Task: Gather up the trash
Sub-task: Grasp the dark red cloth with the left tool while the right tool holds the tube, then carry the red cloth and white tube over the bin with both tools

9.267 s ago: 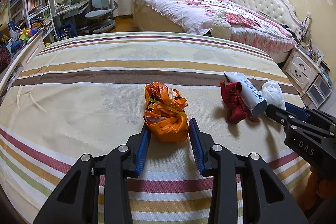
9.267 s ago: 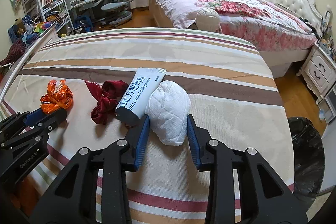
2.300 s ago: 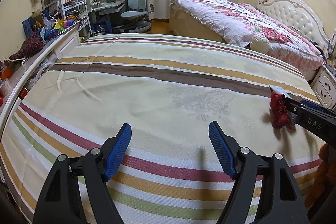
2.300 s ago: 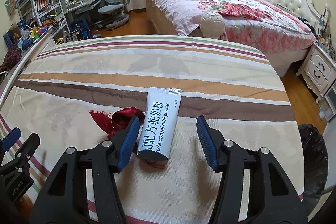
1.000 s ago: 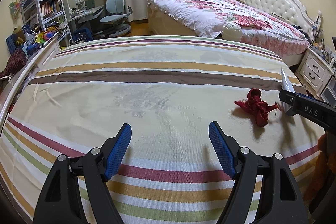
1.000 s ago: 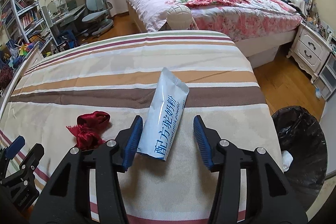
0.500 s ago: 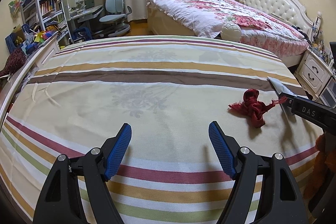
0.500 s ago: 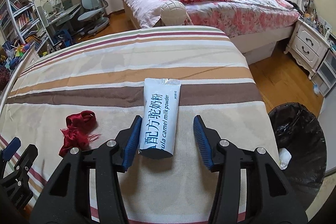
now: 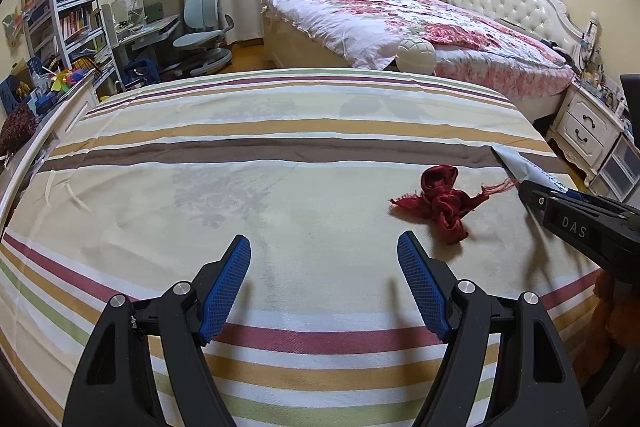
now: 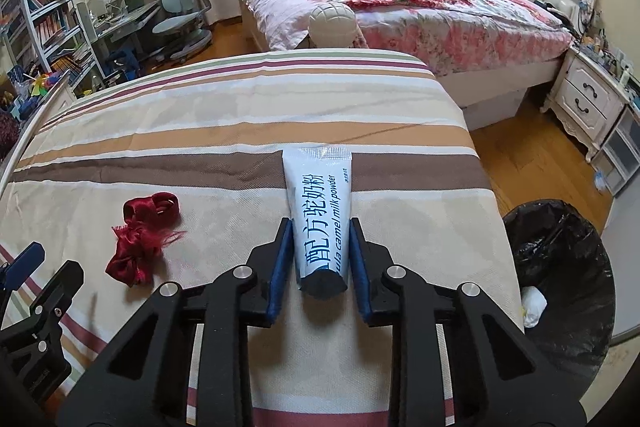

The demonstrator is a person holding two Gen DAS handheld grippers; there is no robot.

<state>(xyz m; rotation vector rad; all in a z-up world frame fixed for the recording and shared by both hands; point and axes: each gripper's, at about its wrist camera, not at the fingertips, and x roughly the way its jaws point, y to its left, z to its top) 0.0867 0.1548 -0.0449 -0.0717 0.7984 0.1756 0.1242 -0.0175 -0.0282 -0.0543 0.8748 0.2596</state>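
While the left tool (image 9: pixel 324 277) hangs over the striped cloth (image 9: pixel 240 155) with its blue-padded fingers (image 9: pixel 226 283) spread wide and nothing between them, a crumpled red ribbon (image 9: pixel 440 199) lies on the cloth ahead of it and off to its right, apart from both fingers. In the right wrist view the same ribbon (image 10: pixel 140 239) sits to the left of the right tool, near the tip of the left tool at the frame's edge.

Further right, the right tool (image 10: pixel 320 255) is pressed in on a white camel milk powder packet (image 10: pixel 318 203), its pads touching the packet's two long sides near the dark lower end; the packet's sealed top points away over the brown stripe. From the left wrist view only a corner of that packet (image 9: pixel 516 161) shows beyond the right tool's black body.

At the far right, beside the cloth's edge, a bin lined with a black bag (image 10: pixel 560 267) stands on the wooden floor, and a white crumpled wad (image 10: pixel 532 301) rests inside against its near rim.
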